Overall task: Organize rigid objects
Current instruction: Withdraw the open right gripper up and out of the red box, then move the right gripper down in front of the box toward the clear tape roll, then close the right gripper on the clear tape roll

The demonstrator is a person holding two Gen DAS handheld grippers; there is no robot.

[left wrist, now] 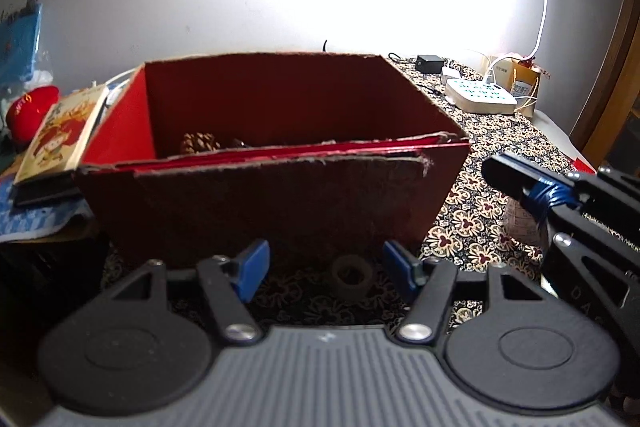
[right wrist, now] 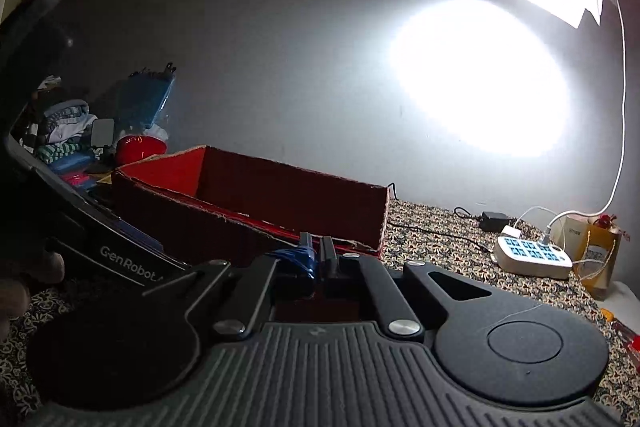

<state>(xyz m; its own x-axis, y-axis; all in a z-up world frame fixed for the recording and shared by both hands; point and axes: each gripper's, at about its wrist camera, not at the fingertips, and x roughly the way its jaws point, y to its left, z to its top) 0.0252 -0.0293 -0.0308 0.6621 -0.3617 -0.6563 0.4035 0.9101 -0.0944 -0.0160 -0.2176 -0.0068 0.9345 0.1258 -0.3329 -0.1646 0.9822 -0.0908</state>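
Tape roll (left wrist: 352,277): small, beige, flat by red box (left wrist: 260,203).

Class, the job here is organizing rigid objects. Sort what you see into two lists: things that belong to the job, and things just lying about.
Belongs to the job:
- red cardboard box
- brown pine cone inside the box
- small beige tape roll between the open left tongs

Just lying about:
- white power strip
- black adapter
- illustrated book
- red rounded object

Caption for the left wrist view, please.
Open left gripper hovers over a tape roll before a red box holding a pine cone.
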